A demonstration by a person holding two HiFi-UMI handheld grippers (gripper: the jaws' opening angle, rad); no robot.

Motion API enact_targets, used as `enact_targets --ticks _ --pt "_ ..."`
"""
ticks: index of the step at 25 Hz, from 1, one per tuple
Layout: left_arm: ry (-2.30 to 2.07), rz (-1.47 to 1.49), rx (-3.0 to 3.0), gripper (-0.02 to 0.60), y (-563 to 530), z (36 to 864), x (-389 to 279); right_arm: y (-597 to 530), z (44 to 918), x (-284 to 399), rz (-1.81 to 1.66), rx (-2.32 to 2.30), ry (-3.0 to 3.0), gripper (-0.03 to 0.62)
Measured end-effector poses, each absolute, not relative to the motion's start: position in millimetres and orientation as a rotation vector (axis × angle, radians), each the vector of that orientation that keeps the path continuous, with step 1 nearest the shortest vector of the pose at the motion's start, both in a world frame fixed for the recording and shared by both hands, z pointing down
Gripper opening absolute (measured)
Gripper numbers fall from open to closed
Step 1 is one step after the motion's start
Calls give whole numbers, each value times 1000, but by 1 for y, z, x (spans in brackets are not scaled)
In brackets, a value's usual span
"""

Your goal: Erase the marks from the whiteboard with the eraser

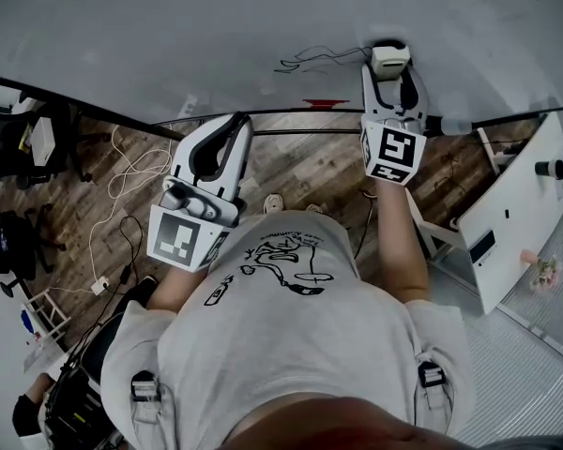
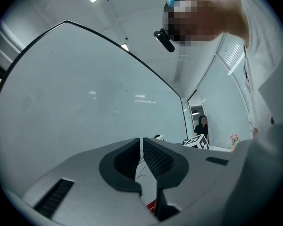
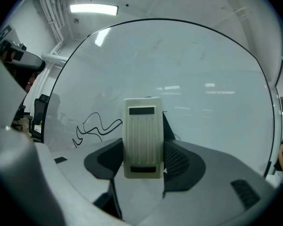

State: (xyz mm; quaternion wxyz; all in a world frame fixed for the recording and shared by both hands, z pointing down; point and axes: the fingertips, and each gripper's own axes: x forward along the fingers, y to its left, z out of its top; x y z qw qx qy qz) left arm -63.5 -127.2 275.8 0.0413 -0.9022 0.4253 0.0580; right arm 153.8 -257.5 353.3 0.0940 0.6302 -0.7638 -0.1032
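Since the eraser (image 3: pixel 142 135) seems light, rigid plastic, the right tongs (image 3: pixel 142 166) clamp its sides; marks (image 3: pixel 95 126) lie left of them; left tongs (image 2: pixel 141 159) closed, empty.

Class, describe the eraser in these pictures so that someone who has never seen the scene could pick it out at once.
Start at the big whiteboard and find the right gripper raised to it, just right of a black scribble. Clamped between its jaws is the eraser, a cream-white ribbed plastic block, while the gripper pads on either side of it are dark grey.
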Motion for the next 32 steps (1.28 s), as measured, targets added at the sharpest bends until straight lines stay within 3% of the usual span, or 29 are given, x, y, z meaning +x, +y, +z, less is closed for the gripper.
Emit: enact_targets --ticks 32 --pt "1337 199 -2756 35 -126 277 -78 -253 371 63 -259 1751 -2330 258"
